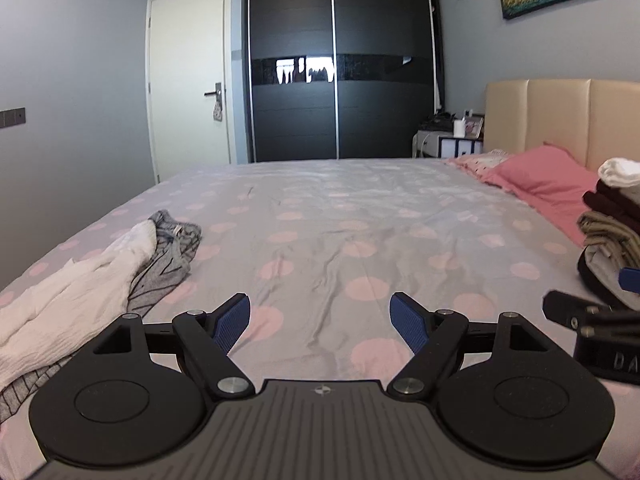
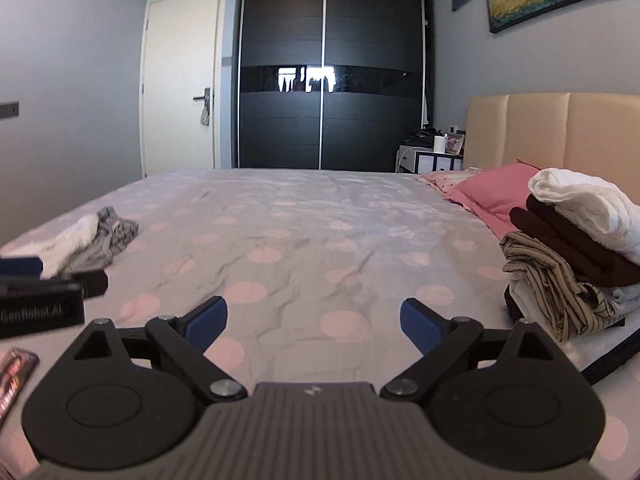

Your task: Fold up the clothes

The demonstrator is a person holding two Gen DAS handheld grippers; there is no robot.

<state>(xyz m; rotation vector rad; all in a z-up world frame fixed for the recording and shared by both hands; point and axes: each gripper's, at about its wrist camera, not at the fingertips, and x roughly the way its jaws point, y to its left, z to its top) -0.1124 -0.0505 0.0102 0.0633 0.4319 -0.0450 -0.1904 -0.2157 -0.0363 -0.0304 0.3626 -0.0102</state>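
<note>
Grey cotton with pale pink dots covers the wide bed, and all the clothes lie on this sheet. Near the left edge of the bed rests a loose heap of unfolded clothes: a crumpled white garment lies on top of a grey garment with thin dark stripes, and the two touch each other. In the right wrist view the same heap shows farther toward the left edge.

Over the near edge of the bed, the left gripper with black arms and blue ribbed pads has its jaws wide apart, and only the bare sheet shows between them. Beside it, the right gripper of the same make also has its jaws spread wide, with nothing between them. Each gripper shows partly at the side of the other camera's picture.

Near the right edge of the bed stands a neat stack of folded clothes. A folded white piece is on top, a dark maroon piece is under it, and a beige piece with dark stripes is lower, above some pale layers. Behind the stack, a pink pillow lies against the beige padded headboard at the far right corner.
</note>
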